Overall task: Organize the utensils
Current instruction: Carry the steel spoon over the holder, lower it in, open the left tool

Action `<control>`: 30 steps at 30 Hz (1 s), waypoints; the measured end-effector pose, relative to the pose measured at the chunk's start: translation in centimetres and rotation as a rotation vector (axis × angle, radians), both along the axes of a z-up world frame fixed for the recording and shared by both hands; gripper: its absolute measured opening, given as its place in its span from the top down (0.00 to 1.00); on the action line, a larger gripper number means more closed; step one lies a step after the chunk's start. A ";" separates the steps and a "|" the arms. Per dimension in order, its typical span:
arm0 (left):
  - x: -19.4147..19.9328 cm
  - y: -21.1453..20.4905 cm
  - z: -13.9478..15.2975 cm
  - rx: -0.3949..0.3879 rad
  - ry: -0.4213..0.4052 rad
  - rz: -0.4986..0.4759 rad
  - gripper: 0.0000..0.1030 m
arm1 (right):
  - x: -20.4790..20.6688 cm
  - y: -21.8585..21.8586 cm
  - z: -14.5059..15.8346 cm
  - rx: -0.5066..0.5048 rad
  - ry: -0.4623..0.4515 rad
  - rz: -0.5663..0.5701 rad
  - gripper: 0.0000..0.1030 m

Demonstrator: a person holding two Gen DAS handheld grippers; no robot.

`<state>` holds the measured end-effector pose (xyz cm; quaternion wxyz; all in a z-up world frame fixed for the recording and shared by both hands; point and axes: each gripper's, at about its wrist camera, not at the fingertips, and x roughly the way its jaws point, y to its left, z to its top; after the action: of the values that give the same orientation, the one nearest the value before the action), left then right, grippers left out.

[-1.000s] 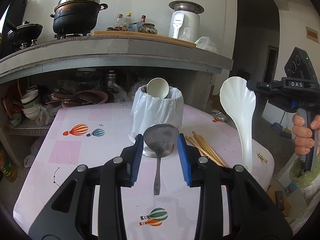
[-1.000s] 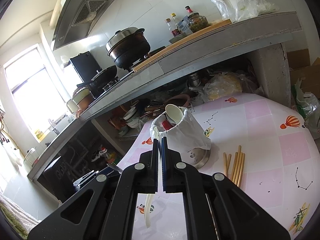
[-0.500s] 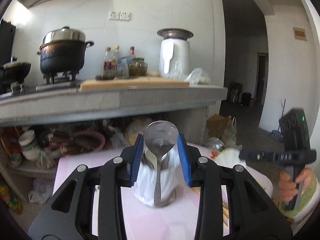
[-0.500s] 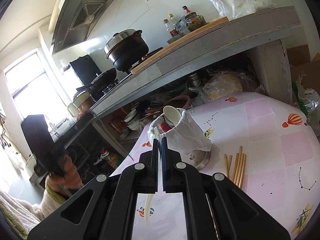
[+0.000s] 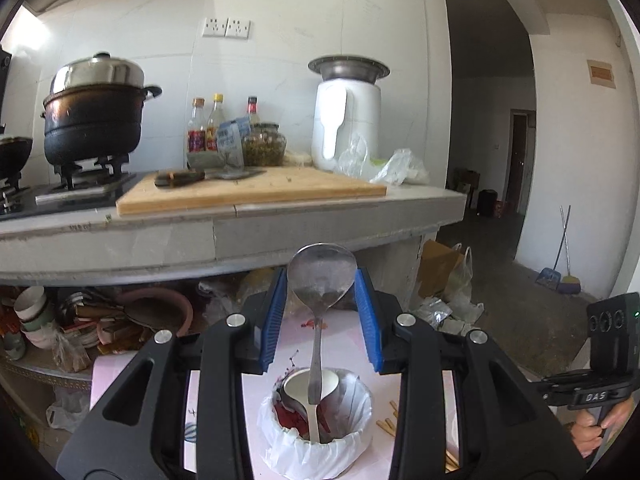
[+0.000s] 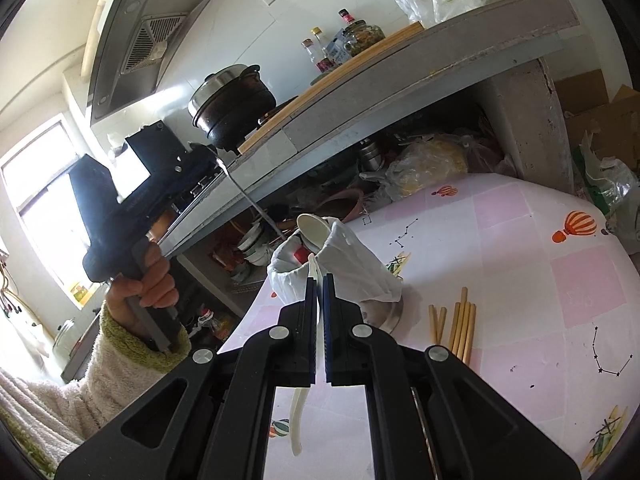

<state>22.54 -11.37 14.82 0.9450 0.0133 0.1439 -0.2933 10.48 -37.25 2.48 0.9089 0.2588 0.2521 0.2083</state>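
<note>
Metal ladle (image 5: 321, 280) with a round, dull bowl sits clamped between the blue ribbed pads of the left gripper (image 5: 321, 316), its thin handle hanging straight above the holder (image 5: 316, 440), a round steel pot lined with crinkled white plastic. The right gripper (image 6: 319, 292), just beside that holder, is pinched narrow on a flat white plastic spoon (image 6: 298, 420). Smooth wooden chopsticks (image 6: 460, 326) lie beside the holder on the glossy pink table (image 6: 520, 280).
</note>
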 end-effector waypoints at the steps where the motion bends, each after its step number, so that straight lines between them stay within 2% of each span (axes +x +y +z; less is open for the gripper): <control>1: 0.4 -0.2 -0.6 0.007 0.016 0.002 0.68 | 0.1 -0.1 -0.1 0.001 0.002 0.000 0.97; 16: 3.5 0.1 -8.0 0.038 0.198 0.045 0.68 | 0.6 0.2 -0.1 -0.007 0.005 0.012 0.97; 25: 4.7 0.9 -10.7 0.037 0.287 0.075 0.68 | 0.2 0.8 1.2 -0.036 -0.010 0.006 0.97; 30: 3.9 2.2 -10.3 0.003 0.288 0.084 0.56 | 0.7 1.1 2.6 -0.051 -0.032 0.011 0.97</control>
<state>26.45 -9.12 4.50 0.9259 -0.0337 0.2791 -0.2524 11.16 -36.11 5.06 0.9180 0.2307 0.2441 0.2111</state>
